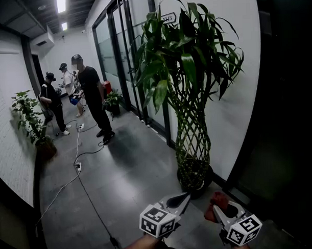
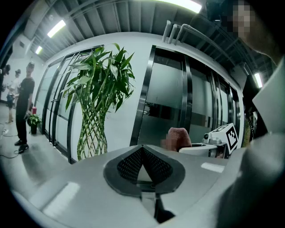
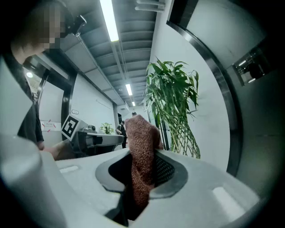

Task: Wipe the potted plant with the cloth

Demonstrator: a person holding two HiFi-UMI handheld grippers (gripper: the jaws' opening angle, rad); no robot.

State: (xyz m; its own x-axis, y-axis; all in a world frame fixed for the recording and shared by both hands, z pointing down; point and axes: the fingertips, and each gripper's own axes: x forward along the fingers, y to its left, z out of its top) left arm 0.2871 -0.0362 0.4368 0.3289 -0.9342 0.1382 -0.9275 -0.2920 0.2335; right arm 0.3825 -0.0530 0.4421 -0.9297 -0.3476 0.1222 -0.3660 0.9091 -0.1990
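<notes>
A tall potted plant [image 1: 187,69] with a braided green stem and long leaves stands in a dark pot [image 1: 194,177] against the white wall, ahead of both grippers. It also shows as the plant [image 2: 95,95] in the left gripper view and the plant [image 3: 174,104] in the right gripper view. My right gripper [image 1: 216,205] is shut on a reddish-brown cloth [image 3: 141,156], whose bunched end sticks up past the jaws as the cloth [image 1: 218,200]. My left gripper [image 1: 183,200] is shut and holds nothing, level with the right one and short of the pot.
Three people [image 1: 91,95] stand down the corridor at the back left. Cables [image 1: 78,165] run across the glossy grey floor. Smaller potted plants stand at the left wall [image 1: 30,120] and by the glass doors [image 1: 113,101]. Dark door panels [image 1: 283,117] lie to the right.
</notes>
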